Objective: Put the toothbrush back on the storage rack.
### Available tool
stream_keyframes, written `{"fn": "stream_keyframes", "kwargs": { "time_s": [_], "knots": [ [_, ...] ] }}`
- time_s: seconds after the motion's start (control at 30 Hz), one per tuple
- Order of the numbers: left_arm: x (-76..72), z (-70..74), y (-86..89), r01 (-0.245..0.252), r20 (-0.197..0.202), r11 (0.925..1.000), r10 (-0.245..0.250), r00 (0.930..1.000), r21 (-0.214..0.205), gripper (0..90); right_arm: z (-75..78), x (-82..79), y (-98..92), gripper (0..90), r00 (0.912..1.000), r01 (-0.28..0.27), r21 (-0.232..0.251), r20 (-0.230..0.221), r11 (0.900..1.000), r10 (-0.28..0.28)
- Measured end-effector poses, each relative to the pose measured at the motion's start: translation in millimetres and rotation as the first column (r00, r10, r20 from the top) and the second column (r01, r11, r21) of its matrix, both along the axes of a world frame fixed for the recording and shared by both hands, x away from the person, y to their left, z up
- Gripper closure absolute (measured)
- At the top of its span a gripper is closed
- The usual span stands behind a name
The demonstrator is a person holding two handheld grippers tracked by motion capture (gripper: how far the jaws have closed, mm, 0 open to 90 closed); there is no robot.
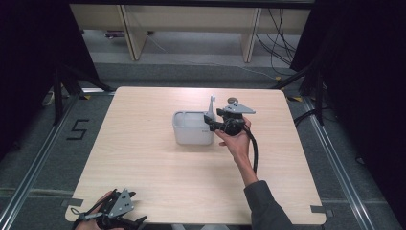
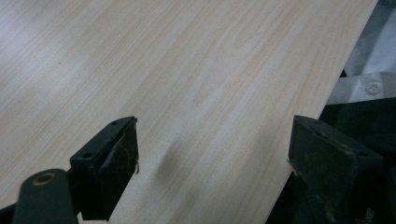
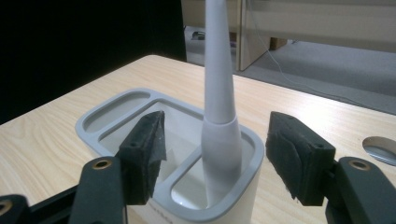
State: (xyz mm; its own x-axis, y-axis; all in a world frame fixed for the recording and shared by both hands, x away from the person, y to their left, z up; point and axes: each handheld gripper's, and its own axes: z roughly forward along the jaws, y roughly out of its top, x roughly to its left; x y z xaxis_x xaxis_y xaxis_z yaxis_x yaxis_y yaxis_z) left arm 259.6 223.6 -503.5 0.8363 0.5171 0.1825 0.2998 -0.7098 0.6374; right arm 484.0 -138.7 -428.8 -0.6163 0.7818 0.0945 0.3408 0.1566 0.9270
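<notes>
My right claw is released: its pads stand apart on both sides of the white toothbrush and do not press it. The toothbrush stands upright in the near compartment of the grey holder, I think because the narrow slot keeps it from falling. My left claw is also released, resting idle over the worktop edge. I count one toothbrush, one holder, two claws.

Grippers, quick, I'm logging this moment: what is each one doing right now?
Left gripper: open, nothing between its jaws, over the bare light wooden table.
Right gripper: open, jaws either side of the white toothbrush standing in the grey plastic holder, pads not touching.
</notes>
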Motion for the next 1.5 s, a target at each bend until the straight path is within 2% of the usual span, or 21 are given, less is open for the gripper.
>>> {"fn": "stream_keyframes", "kwargs": {
  "time_s": [0.07,0.1,0.13,0.2,0.23,0.3,0.37,0.4,0.53,0.6,0.63,0.67,0.83,0.93,0.97,1.03,1.1,1.17,1.2,1.23,1.5],
  "knots": [
    [-0.6,-0.3,-0.8,-0.007,0.0,0.9998,0.007,1.0,-0.018,15.8,0.3,-0.8,-0.9,36.8,0.9999,-0.008,-0.001,0.006,1.0,0.008],
    [-1.4,-0.5,-1.0,-0.009,-0.009,0.9997,0.009,0.9999,-0.023,15.8,0.9,-2.9,-2.3,36.8,1.0,0.002,0.007,-0.007,1.0,-0.002],
    [-0.9,-0.6,-0.6,-0.005,-0.003,0.9998,0.005,1.0,-0.019,15.8,0.7,-2.4,-2.9,36.7,1.0,-0.002,0.005,0.004,1.0,0.002],
    [-0.4,-0.3,-0.3,-0.008,-0.001,0.9998,0.008,1.0,-0.019,15.8,1.1,-2.9,-3.9,36.3,1.0,-0.008,-0.005,-0.005,1.0,0.008],
    [-0.4,-0.3,-0.3,-0.008,-0.001,0.9998,0.008,1.0,-0.019,15.8,0.6,-3.8,-3.9,36.2,0.9999,0.001,0.012,-0.01,0.9999,-0.001],
    [-1.1,0.1,-0.3,-0.008,-0.004,0.9999,0.008,1.0,-0.014,15.8,0.8,-4.3,-4.7,35.9,0.9999,-0.002,0.01,-0.012,0.9999,0.002],
    [-0.8,0.2,-0.1,0.0,-0.001,0.9999,0.0,1.0,-0.012,15.8,0.5,-4.5,-6.3,35.8,1.0,0.004,0.01,0.004,0.9999,-0.004],
    [-0.5,0.4,0.0,-0.001,-0.002,0.9999,0.001,1.0,-0.011,15.8,1.4,-5.9,-6.8,35.7,0.9999,0.002,0.004,-0.017,1.0,-0.002],
    [-0.8,0.3,0.1,-0.002,0.002,0.9999,0.002,1.0,-0.011,15.8,2.0,-6.9,-6.6,34.7,1.0,0.002,0.013,-0.005,0.9999,-0.002],
    [-0.6,0.1,0.3,-0.001,-0.004,0.9999,0.0,1.0,-0.013,15.8,3.2,-8.2,-5.6,34.3,0.9997,-0.006,0.016,-0.023,0.9999,0.006],
    [-0.5,-0.6,-0.2,-0.011,-0.001,0.9997,0.011,0.9999,-0.024,15.8,3.9,-7.9,-5.6,33.7,0.9999,-0.016,0.014,-0.004,0.9998,0.016],
    [-0.5,-0.6,-0.2,-0.011,-0.001,0.9997,0.011,0.9999,-0.024,15.8,3.9,-7.9,-5.6,33.7,0.9999,-0.016,0.014,-0.004,0.9998,0.016],
    [-1.0,-0.3,0.2,-0.01,-0.005,0.9997,0.01,0.9999,-0.02,15.8,3.6,-11.1,-4.6,31.9,0.9992,-0.004,0.029,-0.041,0.9996,0.005],
    [-1.3,-1.0,-0.3,-0.017,-0.009,0.9994,0.017,0.9998,-0.031,15.8,3.4,-11.8,-5.2,31.3,0.999,-0.006,0.028,-0.043,0.9996,0.007],
    [-0.7,-0.7,0.0,-0.011,-0.002,0.9996,0.011,0.9999,-0.025,15.8,2.8,-11.6,-6.0,31.1,0.9995,-0.009,0.019,-0.03,0.9998,0.01],
    [-0.7,-0.8,0.1,-0.01,-0.003,0.9997,0.01,0.9999,-0.023,15.8,2.5,-14.2,-8.0,30.6,0.9994,-0.013,0.001,-0.033,0.9999,0.013],
    [-0.7,-0.5,0.0,-0.011,-0.002,0.9996,0.011,0.9999,-0.026,15.8,1.5,-18.6,-9.4,30.5,0.9983,-0.011,0.013,-0.057,0.9999,0.012],
    [-0.8,-0.6,-0.1,-0.013,-0.003,0.9996,0.013,0.9999,-0.026,15.8,0.4,-20.1,-11.5,30.5,0.9982,-0.015,0.02,-0.058,0.9997,0.016],
    [-0.7,-0.6,0.0,-0.01,-0.002,0.9997,0.01,0.9999,-0.024,15.8,0.0,-20.5,-12.6,30.5,0.9986,-0.013,0.008,-0.051,0.9999,0.013],
    [-0.8,-0.6,0.0,-0.011,-0.003,0.9997,0.011,0.9999,-0.023,15.8,-0.9,-22.0,-11.7,30.4,0.9979,-0.008,0.021,-0.063,0.9997,0.009],
    [-0.7,-0.6,0.1,-0.011,-0.002,0.9996,0.011,0.9999,-0.027,15.8,-1.5,-24.0,-12.9,29.9,0.9983,-0.018,0.004,-0.056,0.9998,0.019]
  ]
}}
